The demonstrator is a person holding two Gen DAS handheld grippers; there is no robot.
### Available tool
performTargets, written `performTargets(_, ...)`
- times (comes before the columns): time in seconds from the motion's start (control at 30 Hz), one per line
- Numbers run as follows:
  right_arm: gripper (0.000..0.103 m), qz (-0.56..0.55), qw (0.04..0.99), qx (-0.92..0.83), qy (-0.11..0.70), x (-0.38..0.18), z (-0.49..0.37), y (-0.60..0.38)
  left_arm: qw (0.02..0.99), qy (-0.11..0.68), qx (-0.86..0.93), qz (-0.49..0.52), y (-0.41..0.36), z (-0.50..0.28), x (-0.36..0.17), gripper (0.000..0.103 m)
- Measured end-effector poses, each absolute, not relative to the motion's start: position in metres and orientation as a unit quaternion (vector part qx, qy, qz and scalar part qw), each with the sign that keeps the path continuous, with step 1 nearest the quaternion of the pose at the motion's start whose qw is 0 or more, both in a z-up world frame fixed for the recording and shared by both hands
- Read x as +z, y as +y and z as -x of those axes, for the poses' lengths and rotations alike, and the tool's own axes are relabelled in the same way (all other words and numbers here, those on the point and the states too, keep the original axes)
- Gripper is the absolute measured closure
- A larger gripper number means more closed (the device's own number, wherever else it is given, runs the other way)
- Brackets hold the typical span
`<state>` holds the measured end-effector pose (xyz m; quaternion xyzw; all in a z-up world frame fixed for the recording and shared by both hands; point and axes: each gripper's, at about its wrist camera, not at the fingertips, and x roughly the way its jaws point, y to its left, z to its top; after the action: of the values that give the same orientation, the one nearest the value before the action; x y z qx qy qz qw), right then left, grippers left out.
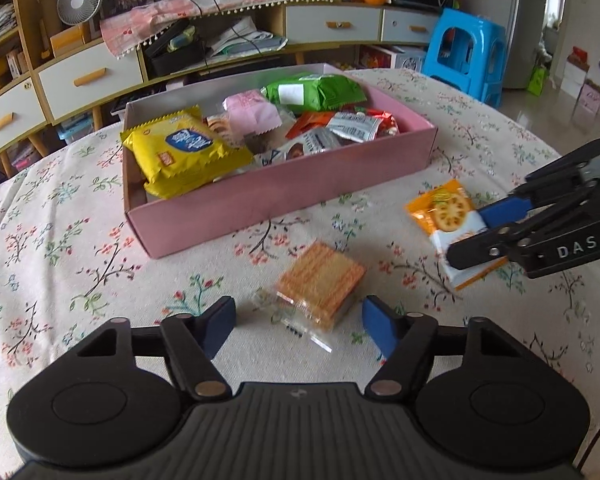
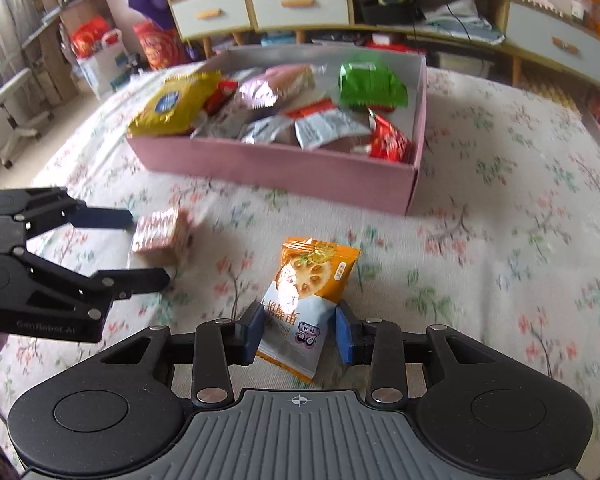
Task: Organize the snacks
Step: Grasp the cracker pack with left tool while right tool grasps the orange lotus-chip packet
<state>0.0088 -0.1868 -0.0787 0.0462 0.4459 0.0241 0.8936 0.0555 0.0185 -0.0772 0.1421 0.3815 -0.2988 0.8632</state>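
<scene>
A pink box (image 1: 280,200) (image 2: 280,168) holds several snack packets, among them a yellow one (image 1: 184,152) and a green one (image 1: 316,92). In front of it on the floral cloth lies a clear-wrapped wafer packet (image 1: 320,288) (image 2: 162,236). My left gripper (image 1: 298,320) (image 2: 140,246) straddles it, open, with its pads a little off the packet's sides. To the right lies an orange and white cracker packet (image 1: 444,212) (image 2: 312,280), and my right gripper (image 2: 300,334) (image 1: 476,236) is shut on its white end.
The round table's floral cloth (image 1: 60,240) falls away at the far edge behind the box. Beyond stand a low cabinet with drawers (image 1: 332,24), a blue plastic stool (image 1: 464,52) and a small fan (image 1: 78,0). An office chair (image 2: 8,100) stands at the left.
</scene>
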Motion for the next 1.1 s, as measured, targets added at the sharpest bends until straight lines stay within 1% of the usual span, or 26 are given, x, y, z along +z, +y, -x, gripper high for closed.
performTargets(0.2,0.062,-0.052,0.898,0.041,0.436,-0.08,-0.017,-0.188,0.864,0.377,-0.304,-0.136,0.013,-0.059,-0.077,0.049)
performTargets(0.33,0.05,-0.047,0.897,0.055,0.436,-0.081,-0.017,-0.181,0.864,0.377,-0.306,-0.131,0.012,-0.06,-0.076,0.051)
performTargets(0.47,0.05,-0.033,0.899,0.053,0.434,-0.082,-0.017,-0.176,0.867,0.378,-0.297,-0.131,0.011,-0.06,-0.074,0.054)
performTargets(0.53,0.05,-0.031,0.9,0.05,0.431,-0.083,-0.016,-0.175,0.866,0.388,-0.29,-0.125,0.012,-0.061,-0.073,0.062)
performTargets(0.67,0.05,0.002,0.905,0.038,0.425,-0.085,-0.016,-0.167,0.866,0.406,-0.272,-0.109,0.013,-0.063,-0.071,0.062)
performTargets(0.77,0.053,0.018,0.905,0.028,0.424,-0.086,-0.015,-0.161,0.865,0.41,-0.267,-0.11,0.012,-0.062,-0.072,0.059)
performTargets(0.8,0.056,0.018,0.905,0.024,0.425,-0.086,-0.015,-0.161,0.866,0.409,-0.264,-0.111,0.012,-0.061,-0.072,0.057)
performTargets(0.87,0.059,0.011,0.904,0.02,0.426,-0.085,-0.015,-0.162,0.869,0.406,-0.257,-0.117,0.01,-0.059,-0.074,0.05)
performTargets(0.9,0.06,0.01,0.904,0.019,0.427,-0.084,-0.015,-0.163,0.87,0.406,-0.252,-0.119,0.009,-0.06,-0.075,0.042)
performTargets(0.93,0.061,0.01,0.903,0.019,0.428,-0.084,-0.016,-0.163,0.871,0.409,-0.247,-0.117,0.01,-0.061,-0.076,0.037)
performTargets(0.97,0.061,0.009,0.903,0.018,0.43,-0.084,-0.016,-0.163,0.873,0.41,-0.241,-0.111,0.011,-0.062,-0.076,0.036)
performTargets(1.0,0.062,0.006,0.902,0.016,0.431,-0.084,-0.016,-0.164,0.873,0.412,-0.238,-0.105,0.011,-0.063,-0.075,0.037)
performTargets(1.03,0.062,0.001,0.901,0.015,0.433,-0.083,-0.016,-0.165,0.874,0.414,-0.232,-0.103,0.01,-0.063,-0.074,0.042)
performTargets(1.1,0.062,-0.014,0.899,0.016,0.437,-0.081,-0.016,-0.167,0.876,0.415,-0.223,-0.1,0.01,-0.062,-0.071,0.055)
